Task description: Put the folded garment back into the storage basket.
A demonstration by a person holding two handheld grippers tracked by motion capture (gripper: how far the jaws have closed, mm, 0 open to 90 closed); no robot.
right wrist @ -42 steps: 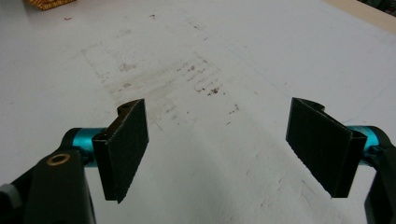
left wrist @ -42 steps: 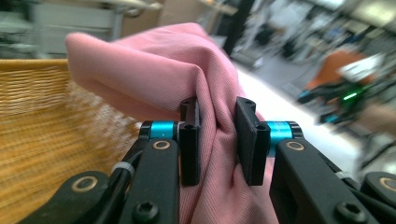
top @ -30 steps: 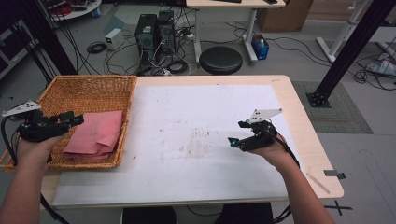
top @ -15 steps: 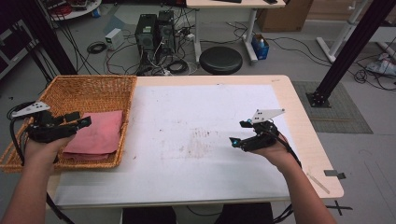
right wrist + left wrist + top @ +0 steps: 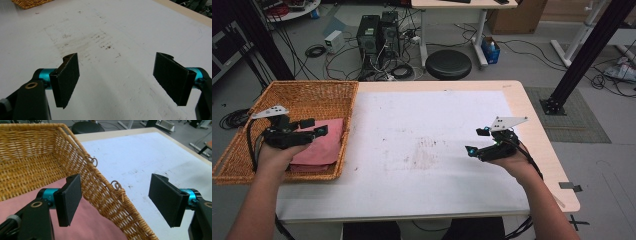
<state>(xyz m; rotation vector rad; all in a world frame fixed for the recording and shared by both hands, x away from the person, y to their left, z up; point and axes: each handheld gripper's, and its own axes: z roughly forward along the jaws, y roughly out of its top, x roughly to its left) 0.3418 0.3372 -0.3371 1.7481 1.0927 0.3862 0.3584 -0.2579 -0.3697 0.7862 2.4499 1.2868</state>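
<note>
A pale wooden table (image 5: 532, 107) covered by a large white stained sheet (image 5: 422, 145) carries a rectangular woven wicker basket (image 5: 312, 95) on the sheet's left edge. Inside the basket, against the wall nearest the sheet, lies a folded pink cloth (image 5: 319, 147), flat on the basket floor.

The left gripper (image 5: 318, 127) hovers over the basket above the cloth; in the left gripper view its black jaws straddle the basket's rim (image 5: 110, 195), one over the pink cloth (image 5: 95, 220) inside the basket, the other over the sheet outside it. Its jaws have just been opening and stand spread, nothing pinched between them.

The right gripper (image 5: 477, 141) is well apart from the basket, over the sheet's right part, jaws spread wide above the bare stained sheet (image 5: 105, 37), holding nothing.
</note>
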